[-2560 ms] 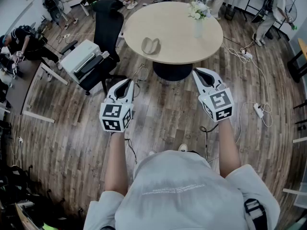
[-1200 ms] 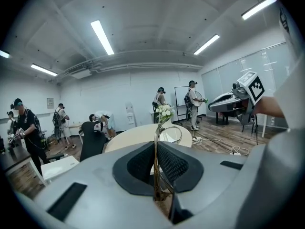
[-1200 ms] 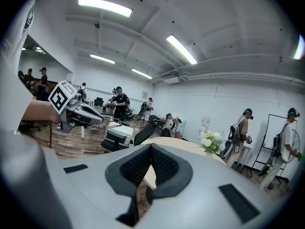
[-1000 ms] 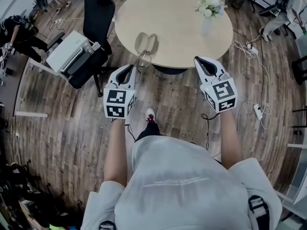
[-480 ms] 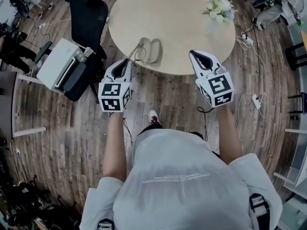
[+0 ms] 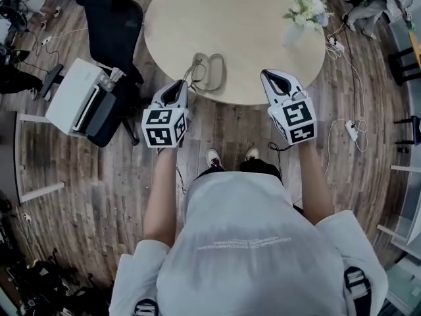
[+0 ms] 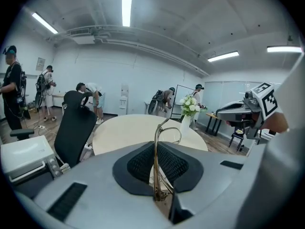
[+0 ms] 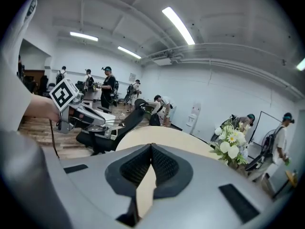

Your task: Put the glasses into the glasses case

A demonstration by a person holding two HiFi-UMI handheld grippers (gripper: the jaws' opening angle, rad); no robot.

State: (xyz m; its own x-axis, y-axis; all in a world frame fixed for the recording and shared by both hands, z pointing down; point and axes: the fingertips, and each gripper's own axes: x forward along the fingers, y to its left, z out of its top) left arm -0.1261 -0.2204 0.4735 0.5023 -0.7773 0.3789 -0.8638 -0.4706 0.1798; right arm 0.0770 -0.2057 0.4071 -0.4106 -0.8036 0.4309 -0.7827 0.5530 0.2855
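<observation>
— While you faced the round beige table (image 6: 250, 38), a white box-shaped machine (image 6: 75, 97) sat far to your left, next to a black office chair (image 6: 112, 25). Your left gripper (image 6: 179, 87) hovered at the table's near edge.

— And how did you hold its jaws?

— You had them pinched on the thin gold wire-framed glasses (image 7: 164, 132). The frame stood up between the black pads (image 7: 138, 163), and one curved end rose above them.

— Where did you have the case?

— The pale oval glasses case (image 6: 212, 72) lay on the tabletop near the edge, just beyond your left gripper's tip. The glasses were outside it. Whether they touched it, neither view told.

— And your right side?

— Your right gripper (image 6: 273, 78) hung over the same edge, well apart from the case. Its jaws were pressed together at the tips, with nothing between them. Farther right, white flowers in a pale vase (image 6: 299, 18) stood on the table.
</observation>
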